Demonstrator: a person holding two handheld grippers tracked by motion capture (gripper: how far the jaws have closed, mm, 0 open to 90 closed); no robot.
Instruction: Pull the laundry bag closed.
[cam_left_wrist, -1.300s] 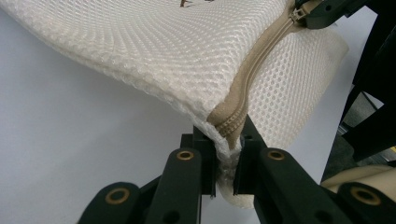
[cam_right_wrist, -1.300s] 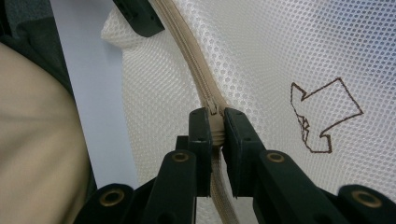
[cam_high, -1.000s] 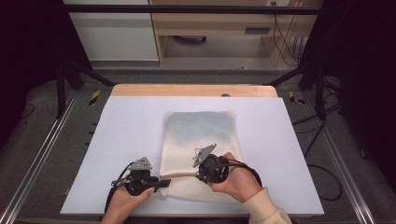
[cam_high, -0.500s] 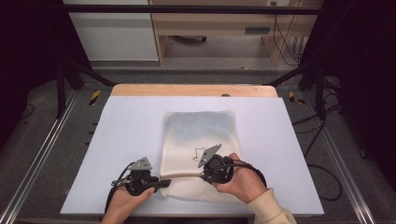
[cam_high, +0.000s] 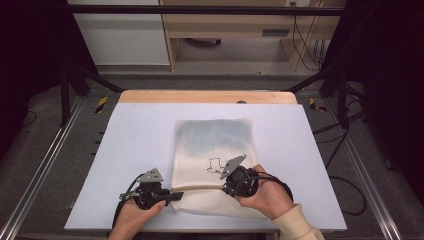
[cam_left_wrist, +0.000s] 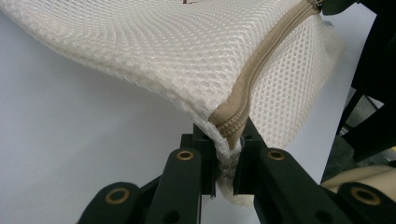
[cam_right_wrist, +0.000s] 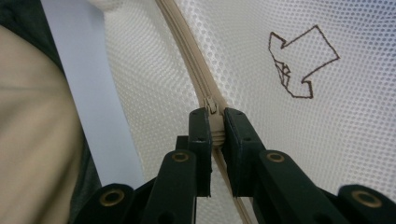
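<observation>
White tabletop carries a cream mesh zipper bag, near edge toward the person. Left gripper is clamped on the bag's corner at the zipper end; right gripper pinches the zipper pull between its jaws. Judgement: hold the corner taut and draw the pull straight along the zipper to avoid bunching.

High view overhead, forward-down; tool views close; all share mesh bag.
</observation>
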